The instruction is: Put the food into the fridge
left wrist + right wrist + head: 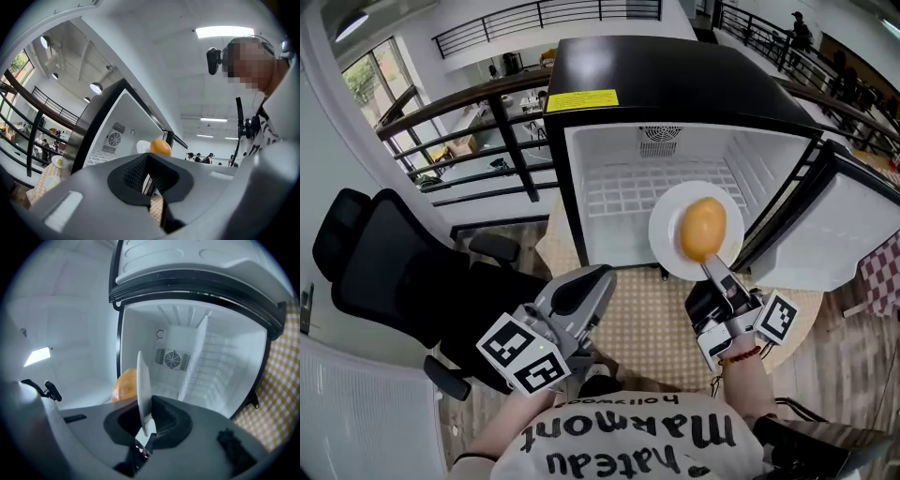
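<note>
Upper centre of the head view, the black fridge (675,84) stands open. Before its mouth, a white plate (667,239) carries the round orange food (703,228), just above the right gripper (712,270), which pinches the plate's lower rim. Lower centre, the left gripper (602,274) has its jaws pressed together.

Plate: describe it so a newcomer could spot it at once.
Find the black fridge with its door open. Just in front of its white inside, the right gripper holds a round white plate by the rim. It alone hangs in the air, carrying one round orange-yellow food.
</note>
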{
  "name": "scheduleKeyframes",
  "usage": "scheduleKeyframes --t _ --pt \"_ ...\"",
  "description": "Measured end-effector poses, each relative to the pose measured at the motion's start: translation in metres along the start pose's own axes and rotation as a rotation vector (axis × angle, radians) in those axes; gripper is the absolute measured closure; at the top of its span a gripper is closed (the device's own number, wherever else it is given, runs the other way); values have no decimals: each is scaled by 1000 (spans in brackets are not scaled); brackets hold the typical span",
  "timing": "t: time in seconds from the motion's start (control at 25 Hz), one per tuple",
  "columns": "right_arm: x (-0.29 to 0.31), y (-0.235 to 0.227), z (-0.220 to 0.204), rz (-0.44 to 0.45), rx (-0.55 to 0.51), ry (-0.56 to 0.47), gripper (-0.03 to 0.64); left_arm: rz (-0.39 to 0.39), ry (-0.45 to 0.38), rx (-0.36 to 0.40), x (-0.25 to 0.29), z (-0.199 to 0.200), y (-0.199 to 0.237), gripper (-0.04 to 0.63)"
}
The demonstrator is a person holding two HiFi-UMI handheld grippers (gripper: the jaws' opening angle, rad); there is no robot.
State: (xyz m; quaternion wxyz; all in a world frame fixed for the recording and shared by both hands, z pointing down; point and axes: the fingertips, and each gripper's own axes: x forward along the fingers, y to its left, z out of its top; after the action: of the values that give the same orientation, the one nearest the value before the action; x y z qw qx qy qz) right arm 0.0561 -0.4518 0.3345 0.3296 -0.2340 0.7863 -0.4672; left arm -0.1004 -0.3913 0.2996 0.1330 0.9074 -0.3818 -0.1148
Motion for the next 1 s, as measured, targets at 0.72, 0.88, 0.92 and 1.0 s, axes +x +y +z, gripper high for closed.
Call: scheduleKeyframes --t 0.72,0.88,0.92,1.0 --pt "49 -96 26 -229 169 -101 588 -71 112 -51 53 -29 65 592" --pt "52 -105 28 -257 194 -114 588 -61 113 -52 52 -28 70 592" --pt "53 -107 28 -267 204 -115 588 -59 112 -53 52 -27 72 592" --pt "55 -111 27 -294 218 -109 588 -54 110 -54 52 -26 73 592"
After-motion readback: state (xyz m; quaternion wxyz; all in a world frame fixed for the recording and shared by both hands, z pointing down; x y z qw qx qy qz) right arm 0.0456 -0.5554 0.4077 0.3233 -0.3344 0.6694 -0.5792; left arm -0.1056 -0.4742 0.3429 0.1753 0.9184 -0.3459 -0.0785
